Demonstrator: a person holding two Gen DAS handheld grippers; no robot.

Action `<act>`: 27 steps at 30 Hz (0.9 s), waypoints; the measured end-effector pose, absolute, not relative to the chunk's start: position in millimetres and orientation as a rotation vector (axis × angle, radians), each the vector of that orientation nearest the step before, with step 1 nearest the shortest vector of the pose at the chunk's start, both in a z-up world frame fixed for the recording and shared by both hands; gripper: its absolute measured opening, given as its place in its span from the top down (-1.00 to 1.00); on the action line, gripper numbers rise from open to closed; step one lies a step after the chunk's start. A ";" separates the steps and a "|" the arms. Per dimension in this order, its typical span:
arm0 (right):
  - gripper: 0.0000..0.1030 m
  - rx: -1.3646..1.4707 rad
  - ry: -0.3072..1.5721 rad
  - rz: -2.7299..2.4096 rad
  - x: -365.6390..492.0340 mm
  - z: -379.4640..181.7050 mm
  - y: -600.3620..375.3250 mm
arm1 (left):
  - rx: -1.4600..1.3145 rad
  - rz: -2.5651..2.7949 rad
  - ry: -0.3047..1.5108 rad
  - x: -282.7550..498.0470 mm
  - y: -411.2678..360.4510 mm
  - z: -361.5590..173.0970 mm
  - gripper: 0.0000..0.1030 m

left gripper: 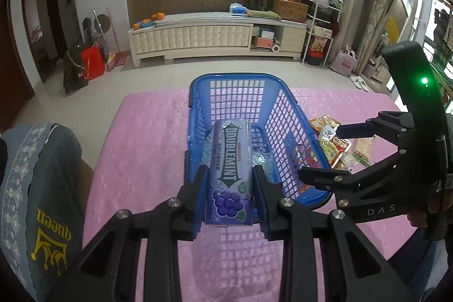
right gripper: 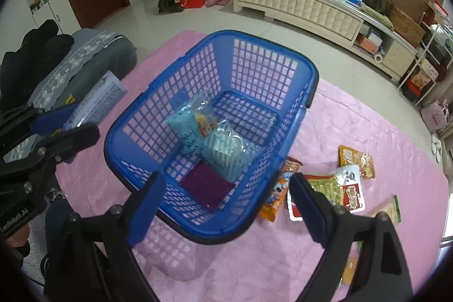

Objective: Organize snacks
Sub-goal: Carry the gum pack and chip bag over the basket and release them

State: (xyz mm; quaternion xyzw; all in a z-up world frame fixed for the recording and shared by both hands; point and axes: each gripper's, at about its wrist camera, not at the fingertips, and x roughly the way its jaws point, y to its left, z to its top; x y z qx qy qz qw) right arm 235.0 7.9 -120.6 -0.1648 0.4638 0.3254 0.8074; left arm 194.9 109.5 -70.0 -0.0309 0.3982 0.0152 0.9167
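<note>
My left gripper (left gripper: 230,183) is shut on a purple Doublemint gum pack (left gripper: 230,169) and holds it over the near edge of the blue plastic basket (left gripper: 198,92). In the right wrist view the same pack (right gripper: 96,101) shows to the left of the basket (right gripper: 283,55). The basket holds a light blue packet (right gripper: 185,129), a clear wrapped packet (right gripper: 226,152) and a dark purple flat pack (right gripper: 208,188). My right gripper (right gripper: 223,203) is open and empty over the basket's near rim; it also shows in the left wrist view (left gripper: 325,152).
Several loose snack packets (right gripper: 348,186) lie on the pink cloth (right gripper: 368,132) right of the basket. A grey cushion (right gripper: 93,53) sits at the table's left. A white TV cabinet (left gripper: 198,38) stands beyond the floor.
</note>
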 end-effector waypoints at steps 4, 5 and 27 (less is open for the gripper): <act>-0.78 -0.338 0.989 0.663 238.9 -121.7 -1.3 | -0.053 0.013 0.829 203.8 99.8 -72.4 0.44; -0.78 -0.336 0.990 0.644 241.3 -122.7 -4.0 | -0.051 0.009 0.834 206.2 97.8 -73.8 0.44; -0.78 -0.216 1.017 0.573 276.2 -154.3 -59.8 | -0.091 -0.071 0.983 272.4 50.8 -133.6 0.44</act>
